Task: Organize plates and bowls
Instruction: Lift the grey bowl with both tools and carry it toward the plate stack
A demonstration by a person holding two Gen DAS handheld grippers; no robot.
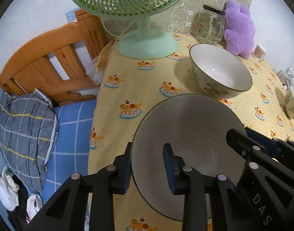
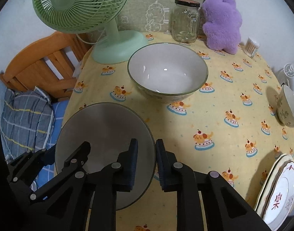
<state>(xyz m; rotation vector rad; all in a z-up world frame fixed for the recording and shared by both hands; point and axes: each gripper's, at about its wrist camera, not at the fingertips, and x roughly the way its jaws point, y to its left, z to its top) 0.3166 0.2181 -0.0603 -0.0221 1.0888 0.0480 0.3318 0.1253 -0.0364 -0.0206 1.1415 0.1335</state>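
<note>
So the near bowl (image 1: 187, 134) is gripped from both sides at once, sitting close to the left edge of the tabletop (image 2: 214, 119), which is covered in a yellow cloth printed with little dogs on cakes. The left gripper (image 1: 147, 169) is clamped narrow on the bowl's left rim, one pad outside the wall and one inside. The right gripper (image 2: 146, 161) is pinched just as narrow on the opposite rim, again with the wall between the two pads. Each gripper can be spotted in the other's view, across the bowl.

A second big bowl (image 2: 167, 71) with a green rim and a painted pattern on its outside is parked further back, near the middle of the tabletop, apart from the held one. A smaller patterned bowl (image 2: 287, 109) is seen at the right edge, and a stack of plates (image 2: 281, 190) is found at the near right corner, the top one white with a red mark.

Along the far edge a green desk fan (image 2: 100, 23), a lidded glass jar mug (image 2: 185, 21), a purple plush toy (image 2: 222, 21) and a tub of cotton swabs (image 2: 252, 46) are lined up. A small white fan (image 2: 291, 77) is tucked behind the smaller bowl. Off the left edge a wooden bed frame (image 1: 50, 57) and a plaid pillow (image 1: 25, 130) are visible.
</note>
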